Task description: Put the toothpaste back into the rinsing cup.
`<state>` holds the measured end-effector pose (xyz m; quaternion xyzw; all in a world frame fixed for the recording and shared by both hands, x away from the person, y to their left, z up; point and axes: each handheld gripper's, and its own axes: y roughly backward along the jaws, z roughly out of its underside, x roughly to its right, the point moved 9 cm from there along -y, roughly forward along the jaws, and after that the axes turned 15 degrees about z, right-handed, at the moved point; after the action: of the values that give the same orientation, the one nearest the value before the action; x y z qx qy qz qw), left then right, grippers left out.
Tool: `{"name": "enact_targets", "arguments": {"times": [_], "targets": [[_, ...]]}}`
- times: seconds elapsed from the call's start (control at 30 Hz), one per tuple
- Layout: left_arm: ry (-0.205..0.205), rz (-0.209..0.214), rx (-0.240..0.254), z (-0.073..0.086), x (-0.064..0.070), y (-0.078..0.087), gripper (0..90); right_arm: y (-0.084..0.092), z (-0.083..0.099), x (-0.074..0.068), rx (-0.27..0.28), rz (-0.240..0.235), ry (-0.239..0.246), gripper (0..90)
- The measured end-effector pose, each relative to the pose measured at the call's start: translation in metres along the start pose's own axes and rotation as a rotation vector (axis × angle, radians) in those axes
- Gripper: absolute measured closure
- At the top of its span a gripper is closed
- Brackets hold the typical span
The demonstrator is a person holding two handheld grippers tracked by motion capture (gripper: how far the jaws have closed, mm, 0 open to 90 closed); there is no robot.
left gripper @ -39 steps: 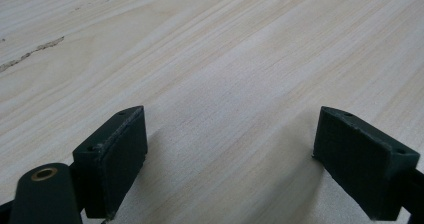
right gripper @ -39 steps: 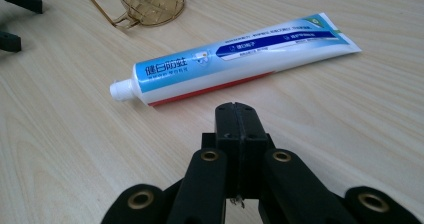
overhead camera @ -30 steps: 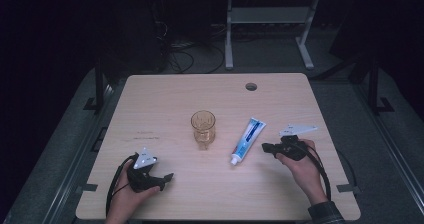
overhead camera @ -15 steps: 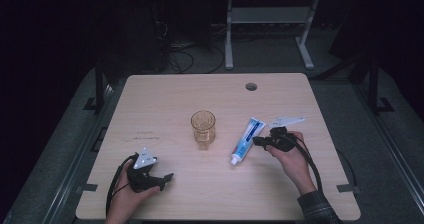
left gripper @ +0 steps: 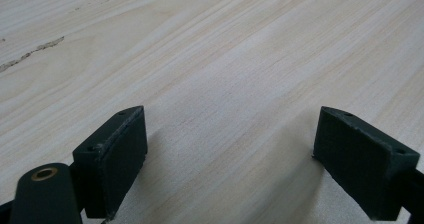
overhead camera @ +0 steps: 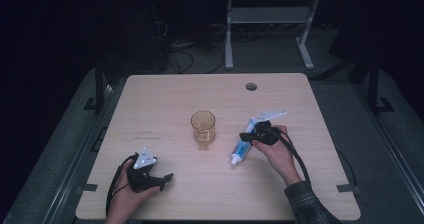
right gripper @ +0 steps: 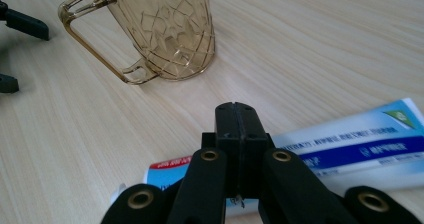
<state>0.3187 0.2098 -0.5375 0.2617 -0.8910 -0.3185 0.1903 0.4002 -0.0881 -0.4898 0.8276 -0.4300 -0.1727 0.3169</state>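
Observation:
A blue and white toothpaste tube lies on the wooden table, right of centre, with its cap toward the front. My right gripper sits over the tube's middle with its jaws pressed together and nothing between them. In the right gripper view the shut tips stand above the tube. I cannot tell whether they touch it. An amber glass mug stands upright at the table's centre; its handle faces the left gripper. My left gripper rests at the front left, open over bare wood.
A round cable hole is at the back right of the table. Behind the table stand a metal desk frame and cables on the dark floor. The left gripper's black jaw tips show beyond the mug.
My right hand has slid left and a little away from me, from beside the toothpaste tube to over it. The left hand, the mug and the tube have not moved.

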Motion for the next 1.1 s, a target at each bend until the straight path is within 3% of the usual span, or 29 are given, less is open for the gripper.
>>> {"name": "enact_targets", "arguments": {"times": [0.67,1.1], "targets": [[0.000,0.000,0.000,0.000,0.000,0.000,13.2,-0.039,0.011,-0.022,-0.100,-0.028,0.052,90.0],[0.000,0.000,0.000,0.000,0.000,0.000,13.2,-0.038,0.022,-0.026,-0.155,-0.010,0.111,90.0]]}}
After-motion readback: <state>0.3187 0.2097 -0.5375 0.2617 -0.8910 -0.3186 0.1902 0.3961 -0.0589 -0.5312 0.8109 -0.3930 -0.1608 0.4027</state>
